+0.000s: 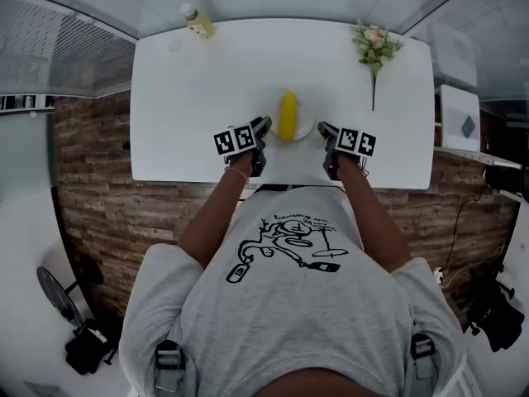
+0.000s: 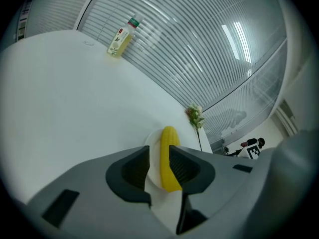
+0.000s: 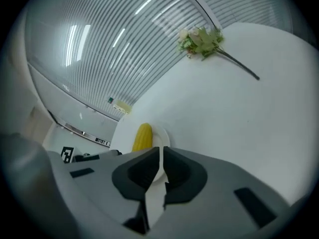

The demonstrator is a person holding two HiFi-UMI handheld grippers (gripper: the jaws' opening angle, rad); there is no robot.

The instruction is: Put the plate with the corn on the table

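Observation:
A yellow corn cob point(image 1: 288, 116) lies on a small white plate point(image 1: 306, 131) on the white table point(image 1: 198, 98), near its front edge. My left gripper point(image 1: 265, 126) is at the plate's left rim and my right gripper point(image 1: 321, 129) is at its right rim. In the left gripper view the jaws are closed to a narrow gap on the plate rim point(image 2: 152, 163), with the corn point(image 2: 167, 156) showing right beside it. In the right gripper view the jaws are almost together on the thin plate edge point(image 3: 161, 156), and the corn point(image 3: 143, 136) lies beyond them.
A small bottle point(image 1: 198, 21) with a yellowish label stands at the table's far left corner. A flower sprig point(image 1: 374, 48) lies at the far right. A brown wood-pattern floor point(image 1: 91, 188) surrounds the table. A white cabinet point(image 1: 459, 122) stands to the right.

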